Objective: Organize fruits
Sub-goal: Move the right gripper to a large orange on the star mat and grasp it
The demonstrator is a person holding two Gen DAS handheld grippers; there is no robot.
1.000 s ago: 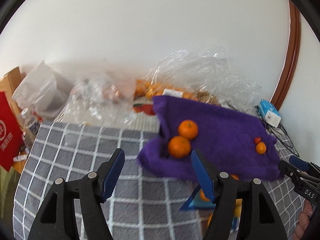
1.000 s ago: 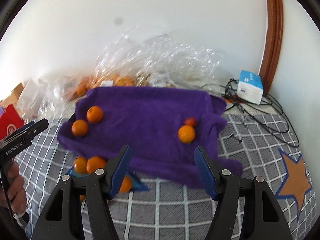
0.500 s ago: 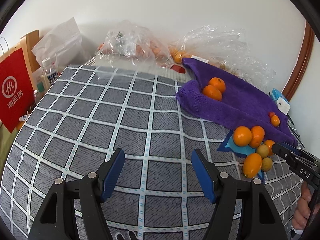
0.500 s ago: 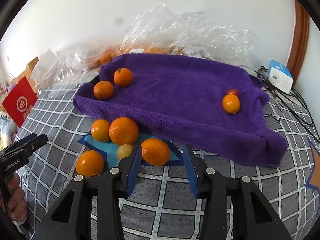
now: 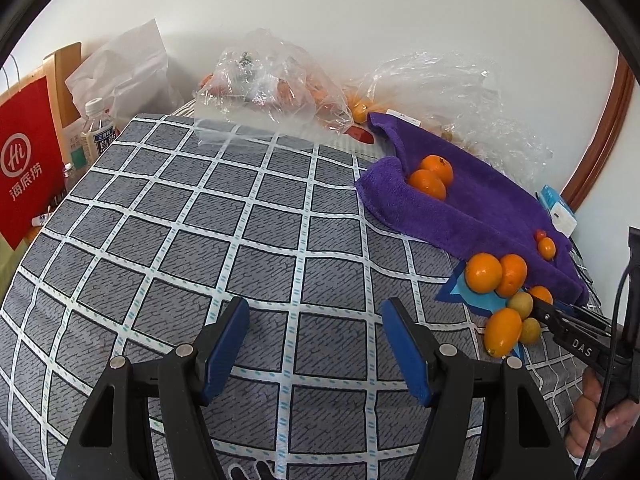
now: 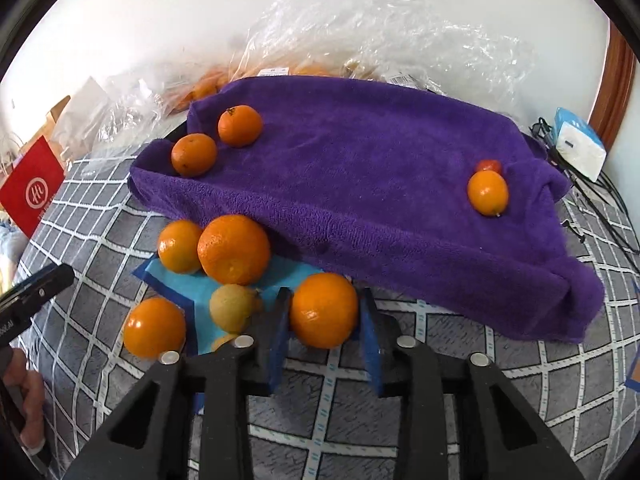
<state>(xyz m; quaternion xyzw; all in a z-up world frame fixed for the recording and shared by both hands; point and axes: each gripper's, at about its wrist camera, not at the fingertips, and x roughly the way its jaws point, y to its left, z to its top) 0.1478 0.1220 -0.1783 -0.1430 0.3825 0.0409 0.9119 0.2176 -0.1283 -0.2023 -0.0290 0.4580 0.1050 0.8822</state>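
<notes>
My right gripper points down at a pile of fruit on a blue star patch. Its jaws are closing, and both pads touch the sides of one orange that still rests on the cloth. Beside it lie a big orange, two smaller ones and a yellowish fruit. The purple towel behind carries two oranges, a small orange and a red cherry tomato. My left gripper hangs open over the checked cloth, with nothing between its fingers.
Crinkled plastic bags holding more fruit line the wall at the back. A red paper bag and a bottle stand off the left edge. A white and blue box with black cables sits at the right.
My right gripper has sunk to the fruit pile and its jaws have narrowed around one orange. My left gripper swung away from the towel and down over the checked cloth, then held still.
</notes>
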